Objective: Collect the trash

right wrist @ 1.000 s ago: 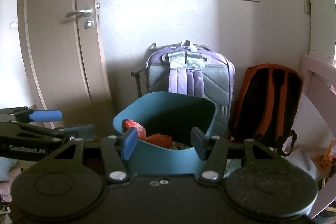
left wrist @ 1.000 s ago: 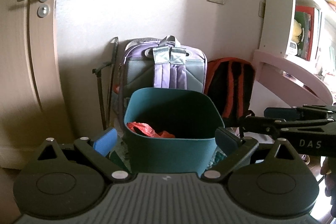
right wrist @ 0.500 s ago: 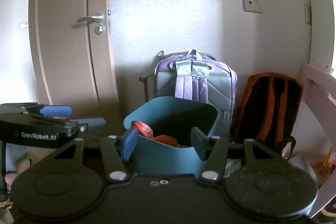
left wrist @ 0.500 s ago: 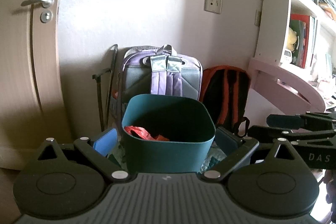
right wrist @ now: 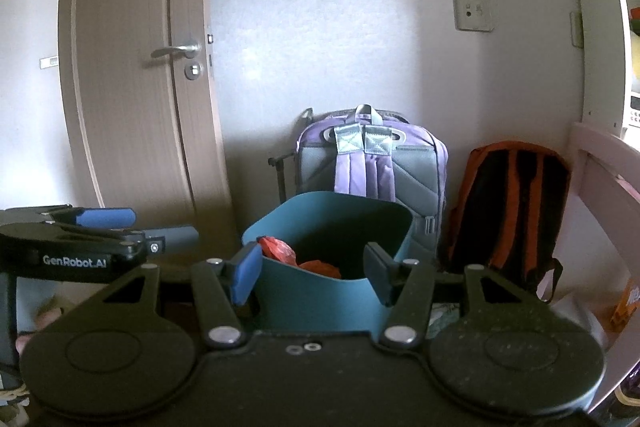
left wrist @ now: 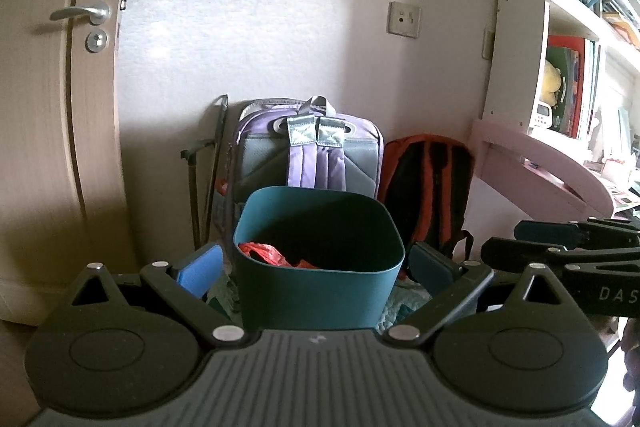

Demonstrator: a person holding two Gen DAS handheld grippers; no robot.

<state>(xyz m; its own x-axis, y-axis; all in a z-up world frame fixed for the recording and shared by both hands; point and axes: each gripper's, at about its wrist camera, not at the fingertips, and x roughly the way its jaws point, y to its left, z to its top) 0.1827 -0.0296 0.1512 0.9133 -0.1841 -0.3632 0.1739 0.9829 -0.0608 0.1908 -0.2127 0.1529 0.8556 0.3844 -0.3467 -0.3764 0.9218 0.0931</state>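
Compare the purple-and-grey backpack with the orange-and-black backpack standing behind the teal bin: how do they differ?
The purple-and-grey backpack looks taller and boxier; the orange-and-black backpack looks lower, with a rounded top. The purple one stands directly behind the teal plastic bin, which hides its lower part; the orange one stands to its right, beside the white shelf unit, mostly unobstructed. Both sit upright against the wall with their strap sides facing the cameras.

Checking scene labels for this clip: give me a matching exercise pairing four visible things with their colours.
Things:
1. bin
2. left backpack
3. right backpack
4. door handle

Colours:
A. silver
B. teal
C. purple and grey
D. black and orange

Pairs: 1-B, 2-C, 3-D, 4-A
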